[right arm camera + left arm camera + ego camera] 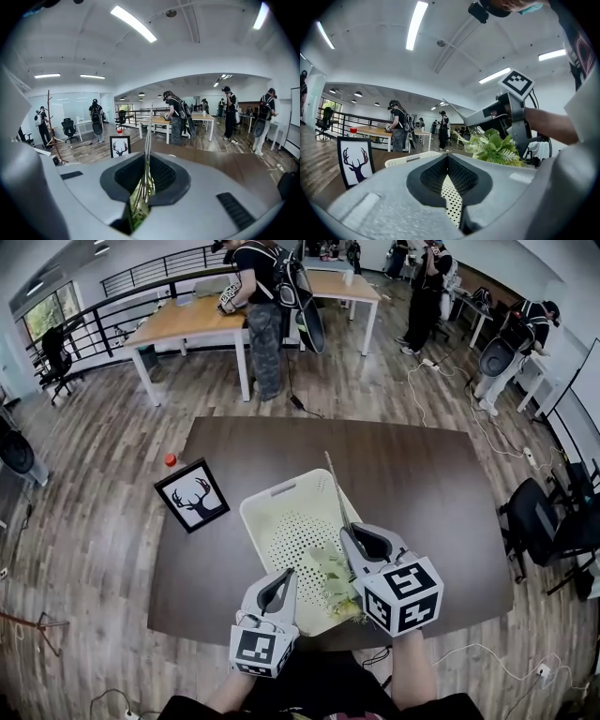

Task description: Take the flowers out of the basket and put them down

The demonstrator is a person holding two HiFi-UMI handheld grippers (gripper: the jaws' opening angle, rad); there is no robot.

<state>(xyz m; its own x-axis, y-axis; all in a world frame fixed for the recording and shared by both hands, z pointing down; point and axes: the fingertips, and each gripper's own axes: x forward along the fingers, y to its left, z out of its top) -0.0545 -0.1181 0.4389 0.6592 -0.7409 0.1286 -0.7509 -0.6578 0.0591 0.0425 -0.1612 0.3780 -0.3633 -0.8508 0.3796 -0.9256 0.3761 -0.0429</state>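
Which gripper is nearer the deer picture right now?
Left. The left gripper hovers over the near-left part of the basket, just right of the deer picture. The right gripper, jaws shut on the flowers, is farther right, over the basket's right side.

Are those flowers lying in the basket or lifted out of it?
Lifted out: the right gripper has its fingers shut on the flowers, which hang in the air over the basket, not yet put down.

basket [265, 508]: on table [431, 493] | picture [192, 495]: left of basket | flowers [330, 579]: over basket
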